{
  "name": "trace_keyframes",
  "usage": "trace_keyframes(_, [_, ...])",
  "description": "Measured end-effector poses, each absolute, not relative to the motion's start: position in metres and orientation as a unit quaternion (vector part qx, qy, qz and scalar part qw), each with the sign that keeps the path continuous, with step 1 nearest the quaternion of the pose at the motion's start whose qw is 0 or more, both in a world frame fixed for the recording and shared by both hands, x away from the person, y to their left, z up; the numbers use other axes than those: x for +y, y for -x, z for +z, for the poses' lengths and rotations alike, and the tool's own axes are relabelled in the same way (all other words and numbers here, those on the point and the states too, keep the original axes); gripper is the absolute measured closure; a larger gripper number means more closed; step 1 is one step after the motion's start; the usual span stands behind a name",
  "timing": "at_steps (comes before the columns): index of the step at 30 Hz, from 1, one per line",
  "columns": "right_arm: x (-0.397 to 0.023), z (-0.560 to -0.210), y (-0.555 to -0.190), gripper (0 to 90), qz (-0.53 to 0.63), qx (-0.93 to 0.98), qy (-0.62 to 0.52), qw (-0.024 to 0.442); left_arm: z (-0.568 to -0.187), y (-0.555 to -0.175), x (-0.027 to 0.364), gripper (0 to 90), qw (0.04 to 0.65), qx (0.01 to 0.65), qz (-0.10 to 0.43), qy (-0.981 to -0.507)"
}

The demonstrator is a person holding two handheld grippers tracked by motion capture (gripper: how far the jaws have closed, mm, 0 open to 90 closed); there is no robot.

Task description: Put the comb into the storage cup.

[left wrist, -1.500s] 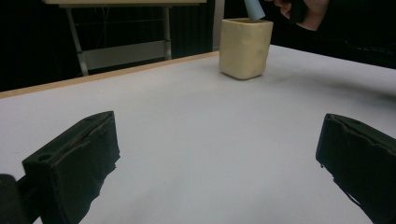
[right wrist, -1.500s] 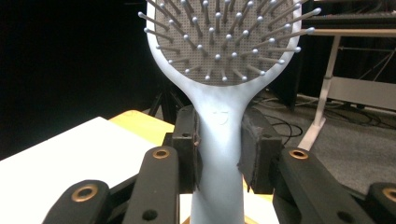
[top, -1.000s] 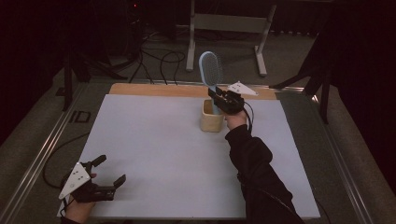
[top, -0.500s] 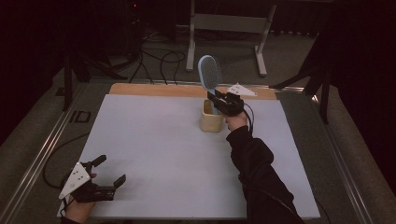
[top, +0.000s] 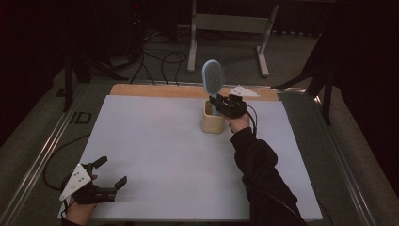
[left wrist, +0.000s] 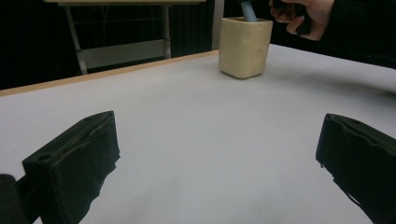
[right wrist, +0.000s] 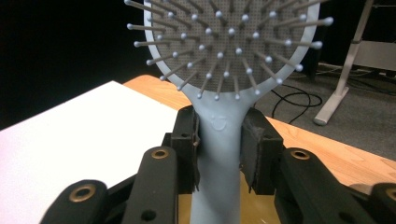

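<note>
A light blue hairbrush (top: 212,77) stands upright, its handle going down into a cream cup (top: 212,122) near the far middle of the white table (top: 155,155). My right gripper (top: 221,104) reaches in from the cup's right. In the right gripper view its pads (right wrist: 189,140) press both sides of the hairbrush (right wrist: 229,51) handle just under the bristled head. My left gripper (top: 112,172) rests at the front left corner, open with nothing between its jaws. In the left gripper view the left gripper (left wrist: 219,154) faces the cup (left wrist: 245,46) across bare table.
A wooden strip (top: 160,90) runs along the table's far edge. Beyond it, cables (top: 155,56) and a metal stand's legs (top: 228,23) lie on the dark floor. A dark sleeve (top: 259,169) stretches from the front edge to the cup.
The brush head sits slightly lower over the cup than a second ago. The left gripper has stayed where it was.
</note>
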State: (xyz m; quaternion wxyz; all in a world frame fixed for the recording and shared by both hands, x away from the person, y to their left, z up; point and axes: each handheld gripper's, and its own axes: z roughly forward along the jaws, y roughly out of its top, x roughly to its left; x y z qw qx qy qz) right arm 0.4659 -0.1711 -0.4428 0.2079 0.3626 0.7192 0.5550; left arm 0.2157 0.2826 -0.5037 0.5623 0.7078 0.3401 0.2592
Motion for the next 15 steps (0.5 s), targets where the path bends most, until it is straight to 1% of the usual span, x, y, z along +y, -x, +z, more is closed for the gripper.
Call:
trace_keyframes(4, [-0.1689, -0.4437, -0.4651, 57.1, 0.546, 0.73, -0.355, 0.206, -0.5037, -0.2157, 0.2823, 0.0, 0.561, 0.339, 0.26, -0.709])
trace_keyframes(7, [-0.1683, -0.446, -0.4649, 40.0, 0.548, 0.734, -0.348, 0.197, -0.5036, -0.2155, 0.2824, 0.0, 0.561, 0.339, 0.26, -0.708])
trace_keyframes(8, [-0.1681, -0.4459, -0.4638, 35.0, 0.548, 0.732, -0.351, 0.202, -0.5037, -0.2157, 0.2825, 0.0, 0.562, 0.34, 0.259, -0.708])
trace_keyframes(10, [-0.1681, -0.4445, -0.4631, 20.9, 0.548, 0.73, -0.353, 0.204, -0.5037, -0.2158, 0.2824, 0.0, 0.561, 0.339, 0.26, -0.709])
trace_keyframes(11, [-0.168, -0.4439, -0.4631, 15.3, 0.547, 0.73, -0.354, 0.204, -0.5037, -0.2158, 0.2822, 0.0, 0.561, 0.339, 0.26, -0.709])
trace_keyframes(13, [-0.1682, -0.4432, -0.4629, 9.3, 0.548, 0.734, -0.35, 0.197, -0.5038, -0.2158, 0.2821, 0.0, 0.561, 0.339, 0.26, -0.709])
trace_keyframes(15, [-0.1689, -0.4426, -0.4617, 9.1, 0.55, 0.735, -0.344, 0.199, -0.5037, -0.2156, 0.2822, 0.0, 0.561, 0.339, 0.261, -0.709])
